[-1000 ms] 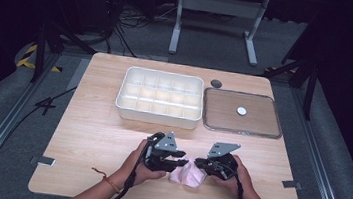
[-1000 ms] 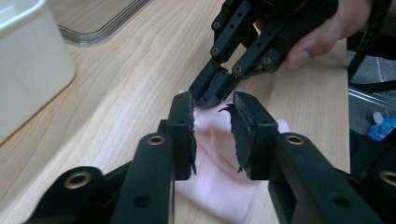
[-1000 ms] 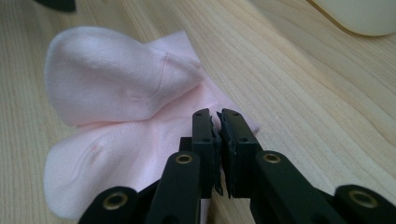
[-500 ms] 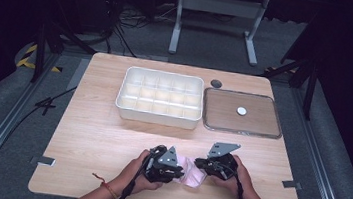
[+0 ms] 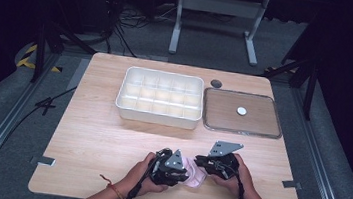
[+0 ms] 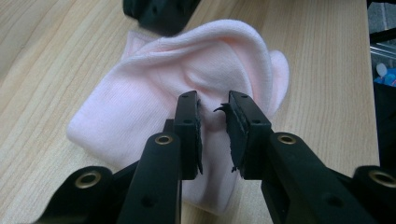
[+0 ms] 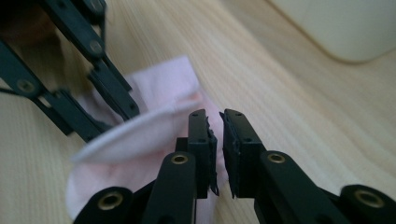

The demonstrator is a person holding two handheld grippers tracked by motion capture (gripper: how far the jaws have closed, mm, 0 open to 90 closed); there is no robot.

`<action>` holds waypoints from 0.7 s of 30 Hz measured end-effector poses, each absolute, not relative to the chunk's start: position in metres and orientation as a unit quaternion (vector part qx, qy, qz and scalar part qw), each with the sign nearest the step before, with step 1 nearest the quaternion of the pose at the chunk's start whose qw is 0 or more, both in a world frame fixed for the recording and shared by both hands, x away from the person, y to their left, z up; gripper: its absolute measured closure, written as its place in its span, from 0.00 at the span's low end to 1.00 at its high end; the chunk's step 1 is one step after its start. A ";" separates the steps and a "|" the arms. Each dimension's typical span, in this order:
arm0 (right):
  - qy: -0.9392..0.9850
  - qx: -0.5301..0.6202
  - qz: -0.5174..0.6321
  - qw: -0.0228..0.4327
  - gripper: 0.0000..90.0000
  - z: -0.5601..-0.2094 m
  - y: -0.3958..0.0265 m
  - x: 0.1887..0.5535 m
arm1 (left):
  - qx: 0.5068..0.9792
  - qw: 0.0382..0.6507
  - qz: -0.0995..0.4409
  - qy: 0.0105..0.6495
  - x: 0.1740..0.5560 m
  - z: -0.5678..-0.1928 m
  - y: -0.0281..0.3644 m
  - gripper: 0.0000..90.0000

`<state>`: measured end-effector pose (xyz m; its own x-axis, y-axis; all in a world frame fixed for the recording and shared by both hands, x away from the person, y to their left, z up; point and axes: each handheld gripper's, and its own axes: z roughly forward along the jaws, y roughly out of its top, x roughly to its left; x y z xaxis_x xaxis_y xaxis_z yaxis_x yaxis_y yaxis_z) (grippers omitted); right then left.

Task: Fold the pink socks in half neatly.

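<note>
A pink sock (image 5: pixel 195 178) lies bunched on the wooden table (image 5: pixel 95 135) near its front edge, between two hands. My left gripper (image 5: pixel 182 170) comes at it from the left. In the left gripper view its jaws (image 6: pixel 213 119) stand a narrow gap apart, having just eased open a little. A pinched fold of the sock (image 6: pixel 154 88) sits between them. My right gripper (image 5: pixel 200 164) meets the sock from the right. Its jaws (image 7: pixel 219 126) are almost together at the sock's raised rim (image 7: pixel 154 116), which hangs lifted off the wood. The left gripper's fingers (image 7: pixel 112 93) reach into the sock from the far side.
A white compartment box (image 5: pixel 157 118) stands at the table's middle back. To its right lies a framed wooden tray (image 5: pixel 261 134) with a small white disc (image 5: pixel 241 110). A dark round knob (image 5: pixel 216 83) sits behind them. Bare wood stretches to the left.
My left gripper has come down and nearer the front edge, onto the sock. Less of the sock shows between the hands. The right gripper has stayed put.
</note>
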<state>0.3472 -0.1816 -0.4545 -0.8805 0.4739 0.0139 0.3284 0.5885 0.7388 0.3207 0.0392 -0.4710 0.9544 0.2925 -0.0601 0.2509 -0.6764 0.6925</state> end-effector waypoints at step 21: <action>0.915 0.173 0.356 0.084 0.92 -0.463 -0.165 0.324 | 0.915 0.366 0.031 0.166 0.318 -0.470 0.057 0.74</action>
<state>0.3237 -0.1646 -0.4634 -0.9264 0.3752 -0.0306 0.2560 0.6875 0.6795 0.3180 0.0570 -0.4699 0.9429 0.3265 -0.0652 0.2815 -0.6771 0.6800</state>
